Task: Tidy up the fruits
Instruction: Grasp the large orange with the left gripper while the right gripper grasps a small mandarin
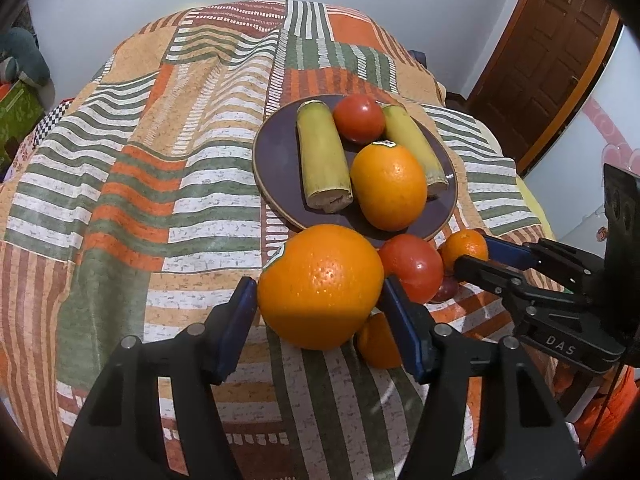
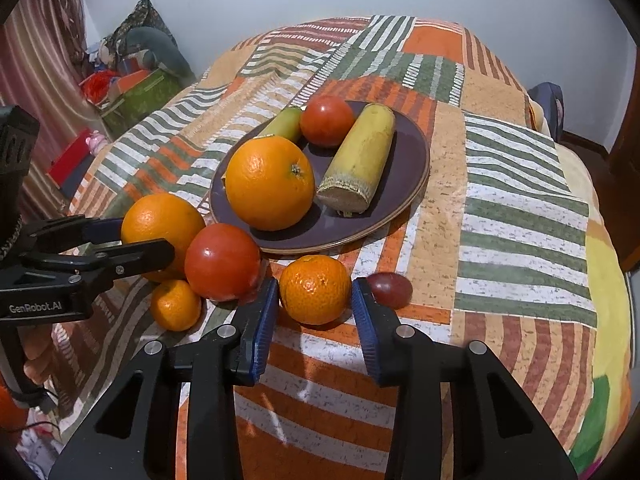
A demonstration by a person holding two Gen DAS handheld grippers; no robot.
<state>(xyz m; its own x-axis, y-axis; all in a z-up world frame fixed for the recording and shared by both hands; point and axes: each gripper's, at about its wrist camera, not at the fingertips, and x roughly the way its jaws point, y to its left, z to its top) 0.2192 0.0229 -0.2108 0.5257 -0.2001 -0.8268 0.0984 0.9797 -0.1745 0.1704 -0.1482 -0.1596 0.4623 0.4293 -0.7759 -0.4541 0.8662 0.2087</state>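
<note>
A dark purple plate holds two banana pieces, a tomato and an orange. My left gripper is shut on a large orange, which also shows in the right wrist view, just in front of the plate. My right gripper has its pads against the sides of a mandarin on the cloth and looks shut on it; it also shows in the left wrist view. A loose tomato, a small mandarin and a dark plum lie beside them.
The fruits lie on a striped patchwork cloth over a rounded table. A brown door stands at the right. Boxes and clutter sit on the floor at the left.
</note>
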